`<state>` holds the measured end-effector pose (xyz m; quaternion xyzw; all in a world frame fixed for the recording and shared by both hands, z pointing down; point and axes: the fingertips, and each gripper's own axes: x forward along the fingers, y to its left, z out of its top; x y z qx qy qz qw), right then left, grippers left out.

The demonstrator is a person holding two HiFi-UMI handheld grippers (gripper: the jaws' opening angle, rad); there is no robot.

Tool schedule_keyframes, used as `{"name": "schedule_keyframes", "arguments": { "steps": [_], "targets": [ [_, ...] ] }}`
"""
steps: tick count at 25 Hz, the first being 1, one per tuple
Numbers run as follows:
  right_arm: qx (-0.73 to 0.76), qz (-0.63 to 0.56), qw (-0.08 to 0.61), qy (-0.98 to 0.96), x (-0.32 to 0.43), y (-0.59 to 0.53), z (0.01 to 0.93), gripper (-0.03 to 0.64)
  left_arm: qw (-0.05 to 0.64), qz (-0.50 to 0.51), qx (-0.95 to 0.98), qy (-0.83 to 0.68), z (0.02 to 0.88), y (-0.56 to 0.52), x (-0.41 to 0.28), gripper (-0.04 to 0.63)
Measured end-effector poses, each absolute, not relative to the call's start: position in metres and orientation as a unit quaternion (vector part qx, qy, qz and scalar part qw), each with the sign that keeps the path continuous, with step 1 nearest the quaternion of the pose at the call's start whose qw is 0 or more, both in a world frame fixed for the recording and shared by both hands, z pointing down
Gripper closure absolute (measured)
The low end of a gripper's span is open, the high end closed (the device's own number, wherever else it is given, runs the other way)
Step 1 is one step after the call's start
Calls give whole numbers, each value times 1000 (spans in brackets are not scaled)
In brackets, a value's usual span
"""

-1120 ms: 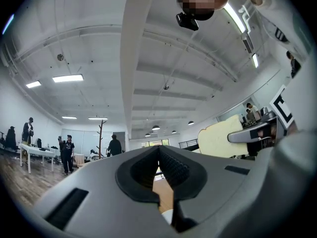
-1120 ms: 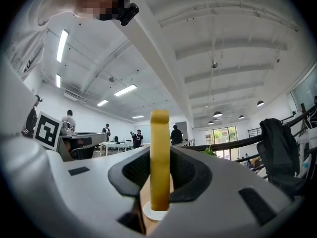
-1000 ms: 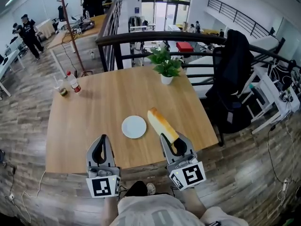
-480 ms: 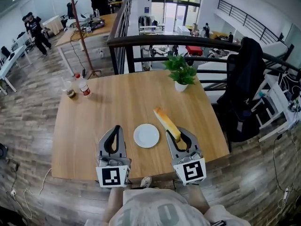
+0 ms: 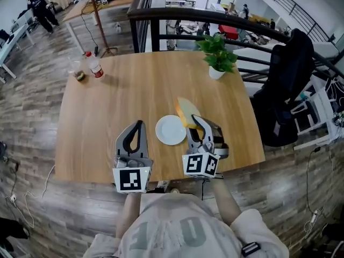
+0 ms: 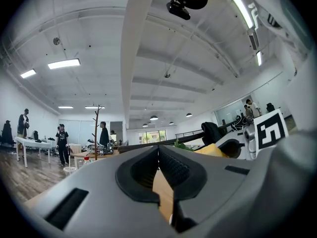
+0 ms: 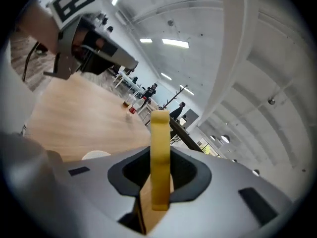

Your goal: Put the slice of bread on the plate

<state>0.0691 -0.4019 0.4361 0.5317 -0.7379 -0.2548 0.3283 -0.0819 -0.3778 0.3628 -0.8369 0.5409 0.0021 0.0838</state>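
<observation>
A white plate (image 5: 170,130) lies on the wooden table (image 5: 107,106), near its front edge. My right gripper (image 5: 195,121) is shut on a yellow slice of bread (image 5: 185,110), which sticks out forward just past the plate's right rim and above the table. In the right gripper view the bread slice (image 7: 159,148) stands edge-on between the jaws, with the plate (image 7: 96,154) low on the left. My left gripper (image 5: 139,124) hovers left of the plate, shut and empty; in its own view the left gripper (image 6: 158,150) has its tips touching.
A potted plant (image 5: 217,58) stands at the table's far right. A bottle (image 5: 94,66) and a small glass (image 5: 79,75) sit at the far left corner. A black railing (image 5: 177,20) runs behind the table, and a chair with a dark jacket (image 5: 287,85) stands to the right.
Both grippers have moved forward and down over the table. The right one has rolled, turning the bread, which now sits close by the plate's right rim.
</observation>
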Motion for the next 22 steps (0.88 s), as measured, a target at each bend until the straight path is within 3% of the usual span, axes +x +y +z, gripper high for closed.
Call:
{"name": "schedule_keyframes", "arguments": {
  "steps": [14, 22],
  "targets": [
    [426, -338, 486, -684, 28, -430, 572, 523, 45, -33, -825, 563, 410, -375, -108, 588],
    [404, -356, 530, -655, 26, -441, 609, 523, 42, -43, -817, 574, 421, -374, -126, 586]
  ]
}}
